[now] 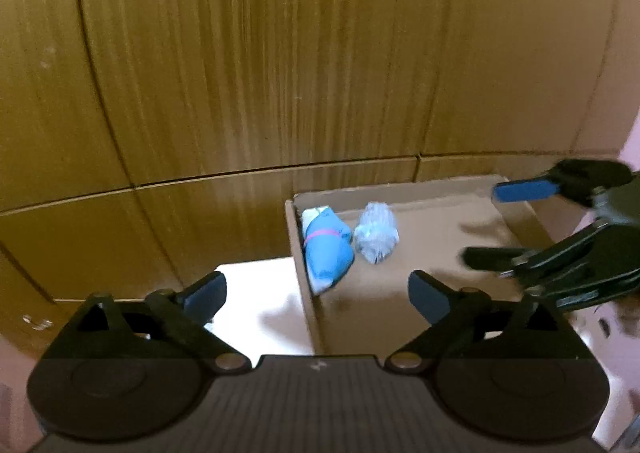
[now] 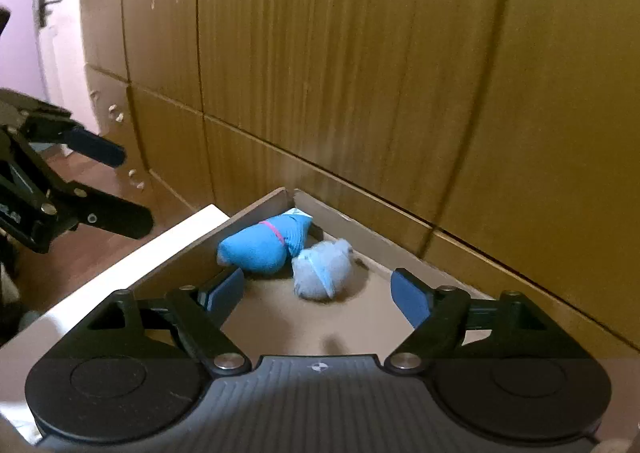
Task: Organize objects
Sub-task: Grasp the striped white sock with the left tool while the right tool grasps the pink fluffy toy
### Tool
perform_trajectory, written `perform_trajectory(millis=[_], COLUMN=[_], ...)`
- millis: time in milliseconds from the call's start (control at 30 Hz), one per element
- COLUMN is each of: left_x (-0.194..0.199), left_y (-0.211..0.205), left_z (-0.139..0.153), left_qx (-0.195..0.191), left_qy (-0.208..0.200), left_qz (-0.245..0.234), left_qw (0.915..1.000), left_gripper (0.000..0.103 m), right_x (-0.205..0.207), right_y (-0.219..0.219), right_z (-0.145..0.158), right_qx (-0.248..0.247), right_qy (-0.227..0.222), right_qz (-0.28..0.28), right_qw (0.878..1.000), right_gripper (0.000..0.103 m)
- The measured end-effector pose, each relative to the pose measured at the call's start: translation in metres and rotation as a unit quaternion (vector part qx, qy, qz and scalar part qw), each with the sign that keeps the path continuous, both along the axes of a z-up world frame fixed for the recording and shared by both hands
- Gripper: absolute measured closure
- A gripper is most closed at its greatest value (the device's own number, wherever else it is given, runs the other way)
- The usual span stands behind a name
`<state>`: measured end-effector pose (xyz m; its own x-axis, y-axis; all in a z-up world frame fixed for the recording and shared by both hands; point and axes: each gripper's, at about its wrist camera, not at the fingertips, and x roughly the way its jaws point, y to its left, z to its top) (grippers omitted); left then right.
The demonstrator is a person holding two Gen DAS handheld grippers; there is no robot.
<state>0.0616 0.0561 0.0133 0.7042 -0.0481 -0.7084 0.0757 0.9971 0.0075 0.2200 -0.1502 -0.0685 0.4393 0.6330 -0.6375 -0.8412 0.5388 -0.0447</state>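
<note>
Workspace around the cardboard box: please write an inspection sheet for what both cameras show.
Surface: white table top carrying an open cardboard box.
Job's things: blue bundle with a pink band, in the box corner; pale grey-blue bundle next to it.
Clutter: nothing seen.
Grippers: left gripper open, empty; right gripper open, empty.
Cables: nothing seen.
Surroundings: wooden cabinet fronts behind; pink wall and a door.

Bright blue bundle (image 2: 256,251) with pink band, pale grey-blue bundle (image 2: 320,273), brown cardboard box (image 2: 400,261)
</note>
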Motion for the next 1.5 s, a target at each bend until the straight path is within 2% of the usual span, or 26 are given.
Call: perform_trajectory(millis=[100,200,233,333,433,467,500,600,733,867,967,1000,1133,1233,1267,1333,1367,1500], left_x=[-0.037,-0.082,-0.096,-0.136,-0.159,-0.164,-0.170,-0.175,-0.171,-0.171,-0.171,-0.171,-0.164,-0.160,-0.159,-0.157,-0.157,-0.160], left_y=[-0.002,-0.004,-0.006,-0.015,-0.028,-0.032,-0.035,-0.039,-0.041,-0.042,-0.046,-0.047,-0.047,-0.045,-0.046,-0.047,-0.048,-0.050], left_z=[-0.002,-0.017,-0.023,-0.047,-0.074,-0.078,-0.082,-0.086,-0.090,-0.094,-0.094,-0.094,-0.098,-0.102,-0.104,-0.109,-0.112,-0.114], left_qx=[0.002,-0.008,-0.006,0.012,0.037,0.046,0.055,0.060,0.074,0.070,0.079,0.080,0.075,0.058,0.058,0.063,0.065,0.069], left_qy=[-0.003,0.003,0.003,0.003,0.010,0.014,0.015,0.009,0.001,0.005,-0.001,-0.003,-0.003,0.003,0.005,0.014,0.018,0.013], left_qz=[-0.004,-0.011,-0.014,-0.025,-0.034,-0.038,-0.016,-0.022,-0.021,-0.032,-0.043,-0.047,-0.062,-0.073,-0.076,-0.082,-0.086,-0.088], left_qw=[1.0000,0.9999,0.9999,0.9996,0.9987,0.9981,0.9983,0.9979,0.9971,0.9970,0.9959,0.9956,0.9953,0.9956,0.9954,0.9946,0.9940,0.9936], left_gripper=[0.001,0.001,0.001,0.001,0.001,0.003,0.004,0.004,0.009,0.011,0.013,0.014,0.016,0.024,0.030,0.043,0.053,0.059], right_x=[-0.045,-0.099,-0.111,-0.153,-0.191,-0.201,-0.209,-0.228,-0.240,-0.243,-0.242,-0.242,-0.242,-0.242,-0.242,-0.239,-0.239,-0.242], right_y=[-0.037,-0.081,-0.084,-0.112,-0.120,-0.122,-0.123,-0.123,-0.109,-0.090,-0.083,-0.080,-0.071,-0.068,-0.068,-0.070,-0.070,-0.075], right_z=[0.013,0.015,0.012,-0.008,-0.040,-0.048,-0.054,-0.065,-0.073,-0.086,-0.094,-0.097,-0.109,-0.112,-0.113,-0.115,-0.116,-0.114], right_qx=[0.011,0.033,0.043,0.077,0.078,0.080,0.084,0.100,0.089,0.074,0.067,0.064,0.050,0.048,0.049,0.051,0.050,0.059], right_qy=[-0.014,-0.021,-0.015,-0.004,-0.002,0.000,0.002,0.003,-0.011,-0.022,-0.007,-0.004,0.003,0.007,0.007,0.016,0.018,0.016], right_qz=[-0.025,-0.054,-0.066,-0.091,-0.120,-0.129,-0.135,-0.135,-0.121,-0.116,-0.124,-0.123,-0.125,-0.130,-0.130,-0.130,-0.130,-0.128], right_qw=[1.000,0.998,0.997,0.993,0.990,0.988,0.987,0.986,0.989,0.990,0.990,0.990,0.991,0.990,0.990,0.990,0.990,0.990], right_gripper=[0.015,0.012,0.010,0.009,0.009,0.009,0.009,0.009,0.010,0.012,0.025,0.034,0.036,0.038,0.040,0.050,0.051,0.054])
